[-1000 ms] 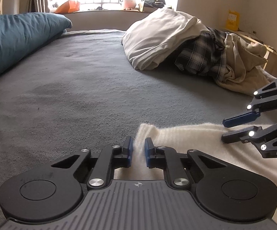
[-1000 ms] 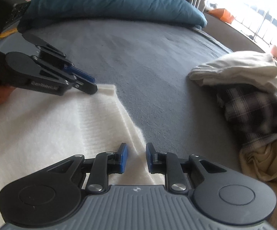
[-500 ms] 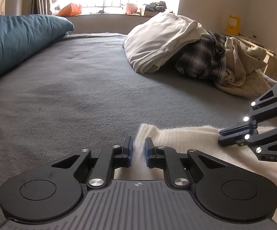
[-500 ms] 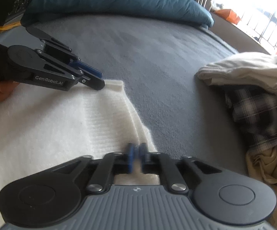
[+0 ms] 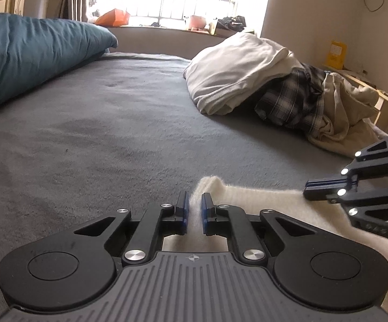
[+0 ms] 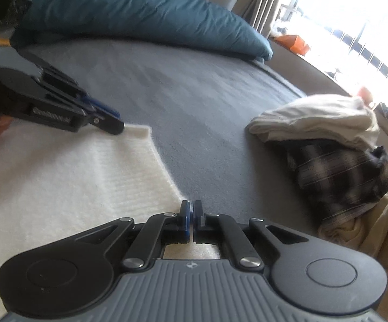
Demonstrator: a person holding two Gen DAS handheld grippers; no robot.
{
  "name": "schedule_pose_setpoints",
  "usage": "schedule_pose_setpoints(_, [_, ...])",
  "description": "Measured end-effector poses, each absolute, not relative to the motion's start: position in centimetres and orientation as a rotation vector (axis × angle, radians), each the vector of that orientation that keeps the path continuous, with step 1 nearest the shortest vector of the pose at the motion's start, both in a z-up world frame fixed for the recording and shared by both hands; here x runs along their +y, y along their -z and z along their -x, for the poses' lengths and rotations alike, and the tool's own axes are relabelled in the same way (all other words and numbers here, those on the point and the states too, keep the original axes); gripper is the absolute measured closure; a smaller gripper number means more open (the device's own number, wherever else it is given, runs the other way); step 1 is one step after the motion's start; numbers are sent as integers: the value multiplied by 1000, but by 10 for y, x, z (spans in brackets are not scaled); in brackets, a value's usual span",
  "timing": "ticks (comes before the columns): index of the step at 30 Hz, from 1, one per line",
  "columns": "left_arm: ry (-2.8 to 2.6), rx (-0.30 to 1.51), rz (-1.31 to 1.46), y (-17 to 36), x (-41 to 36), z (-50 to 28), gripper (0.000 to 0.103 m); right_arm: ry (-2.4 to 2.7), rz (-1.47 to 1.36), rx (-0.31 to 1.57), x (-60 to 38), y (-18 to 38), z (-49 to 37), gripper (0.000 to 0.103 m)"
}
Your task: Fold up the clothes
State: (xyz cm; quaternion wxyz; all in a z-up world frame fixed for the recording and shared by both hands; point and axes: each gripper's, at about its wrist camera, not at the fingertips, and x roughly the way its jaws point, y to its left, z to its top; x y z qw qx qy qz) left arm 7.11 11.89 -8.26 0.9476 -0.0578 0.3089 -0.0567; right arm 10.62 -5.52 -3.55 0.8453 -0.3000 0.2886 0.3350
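1. Along the near side of the grey bed (image 5: pixel 118 123), a white knit garment (image 6: pixel 59 177) lies flat, its far hem running between two corners.
2. Left gripper (image 5: pixel 194 209) straddles one hem corner, fingers slightly apart with the knit between them; whether they pinch it I cannot tell.
3. Right gripper (image 6: pixel 191 212) has its fingers pressed together on the other hem corner.
4. Beyond the hem, bare grey bed stretches wide open.
5. Teal duvet (image 5: pixel 27 56) bounds one side; a clothes pile (image 5: pixel 282 88) bounds the opposite side.
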Motion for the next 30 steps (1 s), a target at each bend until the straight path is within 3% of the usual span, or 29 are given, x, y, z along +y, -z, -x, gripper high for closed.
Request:
schedule_pose_setpoints(4, [109,645,109,86,118,-72,94,-692,645,602,-53,45,-106,102])
schedule_pose_setpoints(13, [108,645,97,86,117,-72,94,-609,448,626,-119,7,-111,99])
schedule_pose_setpoints(15, [107,645,94,87,117,-72,94,-577,419,636,-139,0,-112,91])
schedule_pose_setpoints(16, [107,645,93,87,117,-72,94,-561,404,641,-149,-3,-113,85])
schedule_pose_setpoints(17, [106,646,92,87,117,-72,94,-545,390,646,-159,-7,-113,71])
schedule_pose_setpoints(18, [106,646,91,87,116,-72,94,-529,375,651,-168,-10,-114,69])
schedule_pose_setpoints(30, [97,646,65,89,113,-73,94,-604,492,683,-173,18,-73,71])
